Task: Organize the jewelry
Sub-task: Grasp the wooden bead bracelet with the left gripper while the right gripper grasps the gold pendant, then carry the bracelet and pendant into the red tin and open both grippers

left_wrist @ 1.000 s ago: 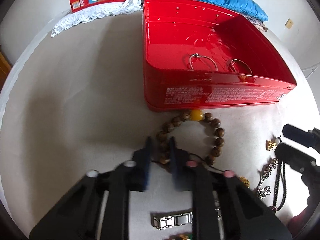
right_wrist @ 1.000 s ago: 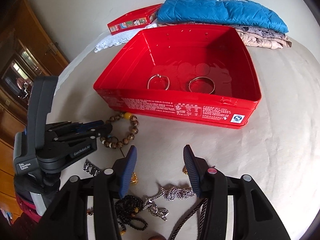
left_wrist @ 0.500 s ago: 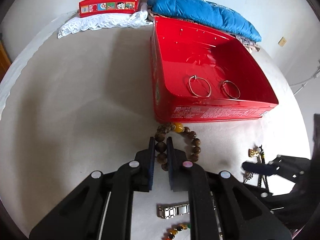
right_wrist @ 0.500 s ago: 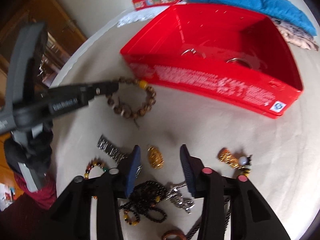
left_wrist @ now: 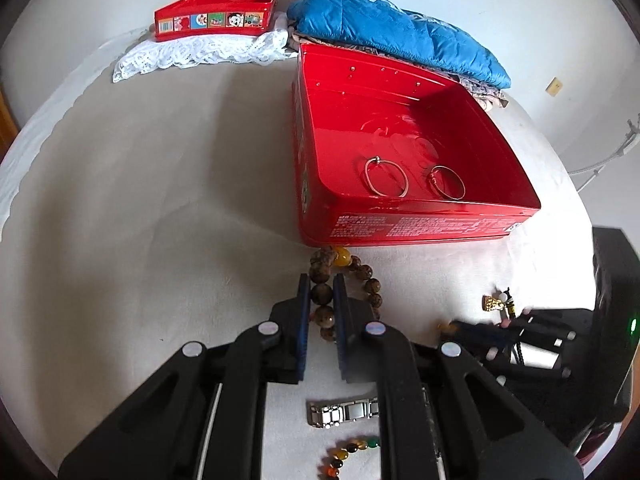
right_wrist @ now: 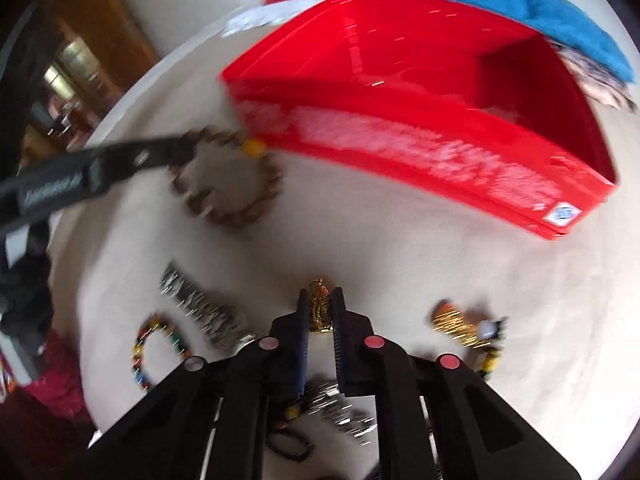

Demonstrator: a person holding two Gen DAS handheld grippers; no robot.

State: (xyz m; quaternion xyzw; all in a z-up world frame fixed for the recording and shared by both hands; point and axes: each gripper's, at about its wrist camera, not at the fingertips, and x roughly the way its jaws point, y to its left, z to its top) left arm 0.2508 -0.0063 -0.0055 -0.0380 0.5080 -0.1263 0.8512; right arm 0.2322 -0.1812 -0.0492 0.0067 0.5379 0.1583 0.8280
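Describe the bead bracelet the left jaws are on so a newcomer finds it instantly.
Start at the big open red tin; the wooden bead bracelet lies on the cloth against its near left corner, pinched by the left gripper. It is the only loop of large brown beads, with one yellow bead; the multicoloured bracelet nearby has smaller beads.

Two metal rings (left_wrist: 386, 178) in one red tin (left_wrist: 420, 232) — two beaded bracelets (right_wrist: 226, 178), one watch band (left_wrist: 343, 413).

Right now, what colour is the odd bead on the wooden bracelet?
Yellow, like amber, on the wooden bracelet beside the red box; clearest from the left wrist camera.
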